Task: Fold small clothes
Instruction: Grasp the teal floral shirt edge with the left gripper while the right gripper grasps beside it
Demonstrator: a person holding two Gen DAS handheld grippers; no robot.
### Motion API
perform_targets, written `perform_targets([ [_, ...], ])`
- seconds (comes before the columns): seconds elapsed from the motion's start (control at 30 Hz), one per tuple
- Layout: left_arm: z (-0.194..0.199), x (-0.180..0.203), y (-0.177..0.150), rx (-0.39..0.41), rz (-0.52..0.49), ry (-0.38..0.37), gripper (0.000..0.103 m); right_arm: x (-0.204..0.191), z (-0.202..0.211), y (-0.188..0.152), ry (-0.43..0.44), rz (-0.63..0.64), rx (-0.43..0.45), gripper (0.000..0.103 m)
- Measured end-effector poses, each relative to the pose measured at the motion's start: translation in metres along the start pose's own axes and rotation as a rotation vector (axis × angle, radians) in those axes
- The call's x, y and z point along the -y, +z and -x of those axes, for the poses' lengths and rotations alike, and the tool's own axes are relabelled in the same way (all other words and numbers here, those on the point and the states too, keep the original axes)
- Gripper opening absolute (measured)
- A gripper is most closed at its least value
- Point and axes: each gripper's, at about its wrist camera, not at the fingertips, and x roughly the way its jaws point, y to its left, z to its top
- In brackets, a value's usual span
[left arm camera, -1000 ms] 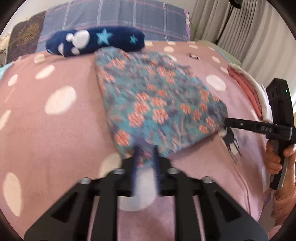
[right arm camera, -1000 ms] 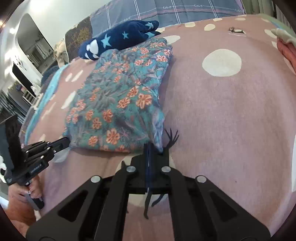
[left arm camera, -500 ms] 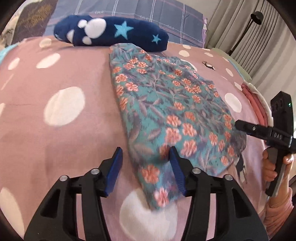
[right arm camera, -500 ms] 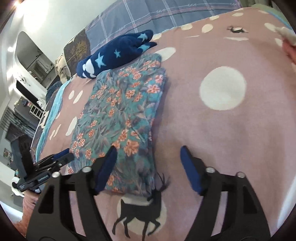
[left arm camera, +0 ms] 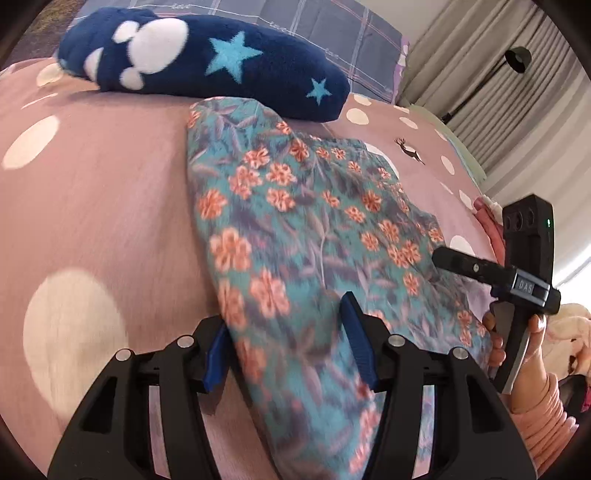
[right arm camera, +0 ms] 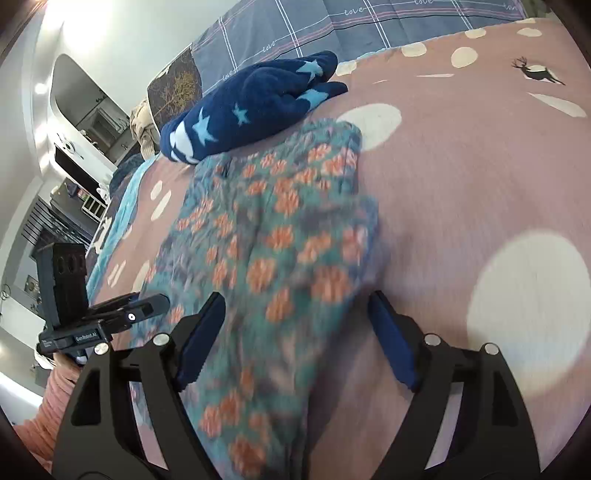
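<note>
A folded teal garment with orange flowers (left arm camera: pixel 314 229) (right arm camera: pixel 280 221) lies on the pink dotted bedspread (left arm camera: pixel 92 203) (right arm camera: pixel 461 166). My left gripper (left arm camera: pixel 286 349) is open and straddles the garment's left edge; the cloth lies loose between its blue pads. My right gripper (right arm camera: pixel 295 332) straddles the right edge with its jaws opening wide, the cloth not pinched. Each gripper also shows from the side in the other's view: the right gripper (left arm camera: pixel 443 258) in a hand with a pink sleeve, and the left gripper (right arm camera: pixel 155 302). A folded navy garment with stars (left arm camera: pixel 207 62) (right arm camera: pixel 251 107) touches the floral garment's far end.
Plaid pillows (left arm camera: pixel 295 22) (right arm camera: pixel 369 22) line the bed's far side. Curtains (left arm camera: pixel 480 74) and a floor lamp (left arm camera: pixel 517 59) stand at the right. A pink folded stack (left arm camera: pixel 487 218) lies at the bed's right edge. Room furniture (right arm camera: pixel 74 184) shows beyond the left edge.
Both grippers were narrow at the garment's near edge a second ago. They have spread wide and moved forward over the garment, one along each side edge.
</note>
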Motion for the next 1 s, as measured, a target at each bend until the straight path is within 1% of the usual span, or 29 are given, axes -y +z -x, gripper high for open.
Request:
perform_targets([
  [0.1, -0.006, 0.001, 0.008, -0.028, -0.038, -0.009, 0.057, 0.002, -0.007, 0.011, 0.017, 0.02, 0.001, 0.082],
  [0.17, -0.008, 0.002, 0.011, -0.033, -0.057, -0.018, 0.057, 0.002, -0.011, 0.014, 0.033, 0.063, -0.001, 0.083],
  [0.23, -0.011, 0.001, 0.013, -0.029, -0.076, -0.031, 0.057, 0.001, -0.013, 0.016, 0.067, 0.115, 0.003, 0.083],
  [0.3, -0.015, -0.001, 0.016, -0.019, -0.084, -0.045, 0.058, 0.003, -0.015, 0.018, 0.106, 0.12, 0.0, 0.08],
  [0.33, -0.017, -0.002, 0.017, -0.015, -0.086, -0.048, 0.059, 0.003, -0.017, 0.021, 0.123, 0.118, -0.005, 0.076],
  [0.37, -0.019, -0.002, 0.019, -0.011, -0.088, -0.05, 0.059, 0.003, -0.019, 0.025, 0.129, 0.117, -0.011, 0.073],
  [0.43, -0.023, 0.0, 0.023, -0.006, -0.104, -0.051, 0.061, 0.001, -0.027, 0.031, 0.131, 0.122, -0.025, 0.07],
  [0.5, -0.026, 0.001, 0.026, -0.004, -0.127, -0.053, 0.061, -0.003, -0.032, 0.035, 0.128, 0.14, -0.035, 0.07],
  [0.6, -0.032, -0.002, 0.033, -0.002, -0.13, -0.083, 0.061, -0.009, -0.041, 0.041, 0.122, 0.176, -0.044, 0.07],
  [0.73, -0.038, -0.006, 0.042, 0.01, -0.121, -0.123, 0.061, -0.009, -0.05, 0.047, 0.152, 0.167, -0.036, 0.069],
  [0.8, -0.039, -0.006, 0.043, 0.013, -0.125, -0.13, 0.061, -0.007, -0.053, 0.049, 0.156, 0.163, -0.03, 0.066],
  [0.9, -0.041, -0.003, 0.045, 0.016, -0.135, -0.125, 0.061, -0.005, -0.053, 0.048, 0.148, 0.156, -0.021, 0.059],
  [0.97, -0.04, -0.003, 0.044, 0.017, -0.139, -0.121, 0.061, -0.002, -0.052, 0.049, 0.145, 0.139, -0.017, 0.051],
  [1.0, -0.04, -0.003, 0.044, 0.018, -0.142, -0.114, 0.059, -0.001, -0.052, 0.049, 0.145, 0.133, -0.016, 0.049],
])
